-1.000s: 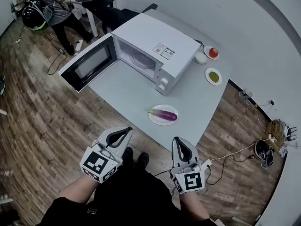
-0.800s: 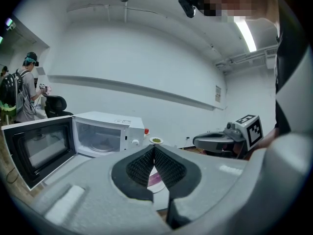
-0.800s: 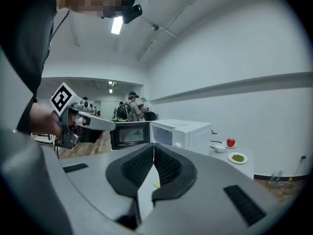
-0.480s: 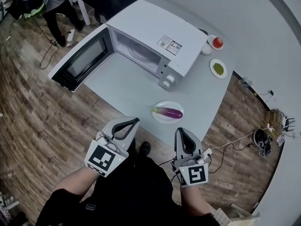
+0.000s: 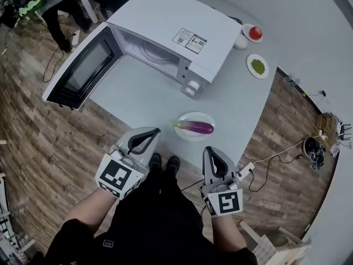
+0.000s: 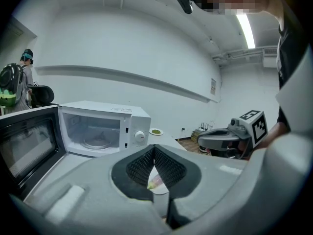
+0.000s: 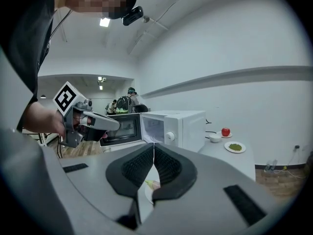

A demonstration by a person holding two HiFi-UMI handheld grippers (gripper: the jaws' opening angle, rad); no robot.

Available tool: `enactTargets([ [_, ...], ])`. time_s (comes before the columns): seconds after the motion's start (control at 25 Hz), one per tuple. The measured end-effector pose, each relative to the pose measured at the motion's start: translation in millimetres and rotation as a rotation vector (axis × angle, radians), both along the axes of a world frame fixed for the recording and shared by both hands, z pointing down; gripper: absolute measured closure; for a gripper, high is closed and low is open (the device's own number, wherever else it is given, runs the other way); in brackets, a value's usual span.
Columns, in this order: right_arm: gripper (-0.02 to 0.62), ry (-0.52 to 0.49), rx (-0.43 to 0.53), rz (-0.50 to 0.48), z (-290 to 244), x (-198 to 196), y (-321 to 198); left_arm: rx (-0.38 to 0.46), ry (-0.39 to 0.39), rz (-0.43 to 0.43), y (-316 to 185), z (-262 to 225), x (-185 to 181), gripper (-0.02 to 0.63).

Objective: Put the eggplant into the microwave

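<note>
Eggplant: the eggplant (image 5: 196,127) is seen lying on a white plate (image 5: 193,115) near the front edge of the grey table (image 5: 143,101), outside the microwave (image 5: 165,15) and untouched.
Long axis: it runs left to right in the head view. The green stem is turned left and the purple body right, so it lies roughly parallel to the table's near edge.
Left gripper: the left gripper (image 6: 154,151) is clenched pad to pad with nothing between. It is held off the table edge and aimed up and right, toward the stem end.
Right gripper: the right gripper (image 7: 153,148) is likewise closed and empty. It is held below the plate and pointed almost straight up the head view.
Bearing from the claws: the eggplant lies ahead of and between both grippers, apart from each. In each gripper view it is glimpsed low in the slit under the closed tips.
Nearer hand: the left tip is judged closest to the stem. The right is judged better placed, because its line of approach crosses the long axis at the body.
Microwave: the door (image 5: 74,79) is swung fully open to the left. The cavity (image 5: 157,54) faces the table, up and left of the plate.
Coming move: the chosen jaws would need to be opened before being brought across the body.
</note>
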State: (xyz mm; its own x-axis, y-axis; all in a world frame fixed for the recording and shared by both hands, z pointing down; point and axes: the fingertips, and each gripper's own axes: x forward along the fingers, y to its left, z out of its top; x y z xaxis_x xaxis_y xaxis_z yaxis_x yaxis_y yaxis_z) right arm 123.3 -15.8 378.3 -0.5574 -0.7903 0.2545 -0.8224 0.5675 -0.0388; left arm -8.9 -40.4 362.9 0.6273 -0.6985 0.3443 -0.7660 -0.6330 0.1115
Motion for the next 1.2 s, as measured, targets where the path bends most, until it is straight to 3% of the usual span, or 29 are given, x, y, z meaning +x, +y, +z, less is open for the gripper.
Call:
enactTargets([
  [0.64, 0.581, -0.018, -0.078, 0.049, 61.0, 22.4, -17.1, -0.085, -0.066, 0.121, -37.0, 65.5, 47.1, 0.598],
  [0.96, 0.581, 0.027, -0.112, 0.049, 97.0, 26.9, -22.9, -0.162, -0.092, 0.237, -51.0, 103.8, 72.6, 0.598],
  [1.2, 0.581, 0.068, -0.116, 0.031, 124.5, 26.2, -26.4, -0.168, -0.121, 0.258, -67.8, 128.9, 79.0, 0.598],
])
